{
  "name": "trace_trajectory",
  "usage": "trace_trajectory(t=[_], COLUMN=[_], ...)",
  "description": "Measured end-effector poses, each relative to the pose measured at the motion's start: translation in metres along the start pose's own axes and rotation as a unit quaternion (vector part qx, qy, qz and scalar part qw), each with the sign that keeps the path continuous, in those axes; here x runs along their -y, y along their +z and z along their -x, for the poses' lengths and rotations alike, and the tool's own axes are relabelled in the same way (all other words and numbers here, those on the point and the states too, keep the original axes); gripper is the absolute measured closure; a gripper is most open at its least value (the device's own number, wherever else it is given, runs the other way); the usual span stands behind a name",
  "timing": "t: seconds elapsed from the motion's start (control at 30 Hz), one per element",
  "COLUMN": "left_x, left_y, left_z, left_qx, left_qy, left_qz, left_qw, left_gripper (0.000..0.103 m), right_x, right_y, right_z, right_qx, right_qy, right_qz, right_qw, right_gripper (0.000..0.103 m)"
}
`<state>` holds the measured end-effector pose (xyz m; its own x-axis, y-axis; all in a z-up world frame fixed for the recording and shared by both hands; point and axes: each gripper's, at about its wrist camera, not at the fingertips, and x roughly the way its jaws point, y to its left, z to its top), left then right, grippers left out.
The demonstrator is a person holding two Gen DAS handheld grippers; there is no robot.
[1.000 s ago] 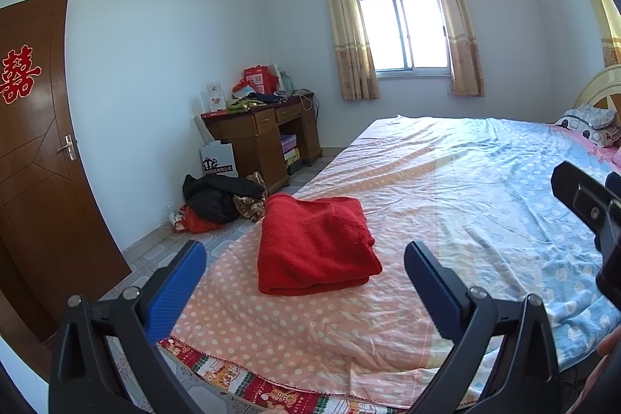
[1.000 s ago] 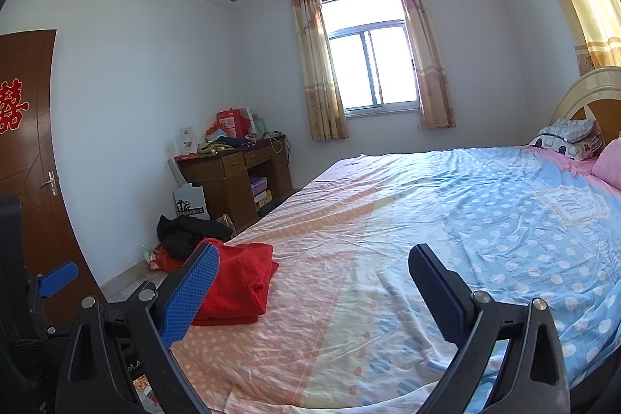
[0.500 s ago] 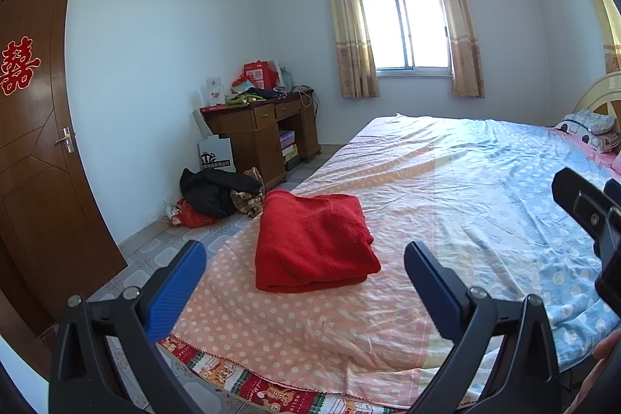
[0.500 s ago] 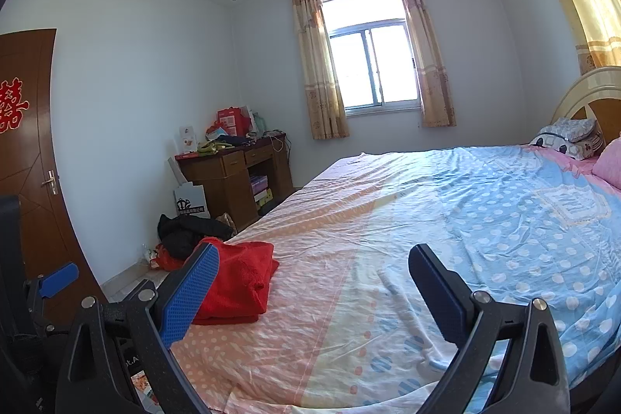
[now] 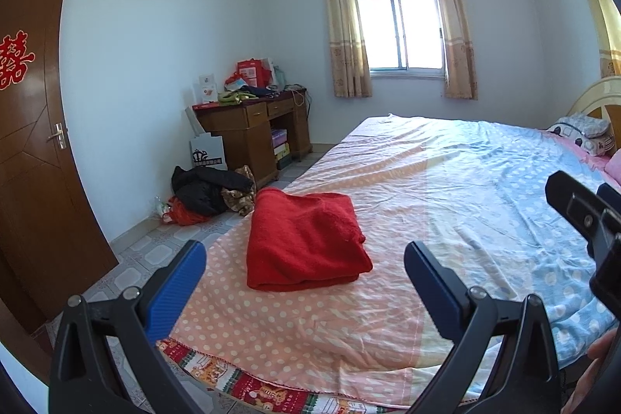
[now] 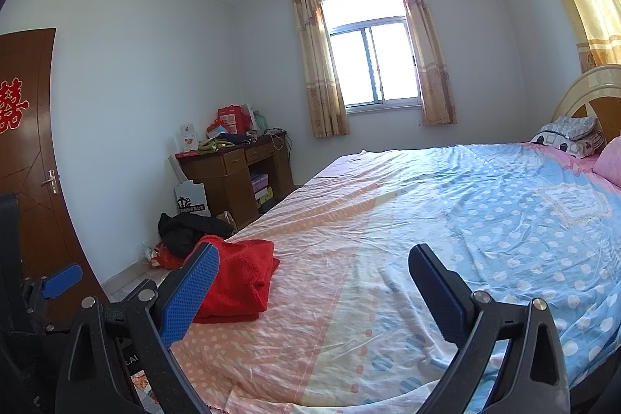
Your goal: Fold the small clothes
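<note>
A red garment (image 5: pixel 306 239) lies folded into a thick rectangle on the pink polka-dot part of the bed (image 5: pixel 446 189), near its foot corner. It also shows in the right wrist view (image 6: pixel 236 278), partly behind my left finger. My left gripper (image 5: pixel 304 278) is open and empty, held above the bed's near edge, short of the garment. My right gripper (image 6: pixel 312 290) is open and empty, to the right of the garment over the bed. The right gripper's body shows at the right edge of the left wrist view (image 5: pixel 586 220).
A wooden desk (image 5: pixel 252 134) piled with boxes and bags stands against the far wall. A heap of dark clothes (image 5: pixel 205 193) lies on the tiled floor beside the bed. A brown door (image 5: pixel 31 161) is on the left. Pillows (image 5: pixel 582 130) lie at the headboard.
Both grippers stay open and nearly still. The left wrist view has tilted up slightly, so the folded garment sits a little lower in the frame.
</note>
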<state>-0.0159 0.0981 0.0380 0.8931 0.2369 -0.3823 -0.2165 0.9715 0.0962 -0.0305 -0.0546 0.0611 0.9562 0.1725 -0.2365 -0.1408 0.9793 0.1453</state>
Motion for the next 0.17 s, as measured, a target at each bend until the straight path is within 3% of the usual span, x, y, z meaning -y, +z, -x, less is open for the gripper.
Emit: trace_trajectory(t=[0.17], left_x=[0.0018], left_y=[0.0008], left_z=[-0.0012], left_qx=[-0.004], left_qy=[-0.003], left_qz=[-0.004], left_qw=[1.0], left_gripper=[0.0], right_x=[0.0048], right_y=[-0.0014], right_z=[0.0001], right_qx=[0.0], right_qy=[-0.004], right_qz=[-0.006], right_qw=[1.0], right_gripper=[0.004])
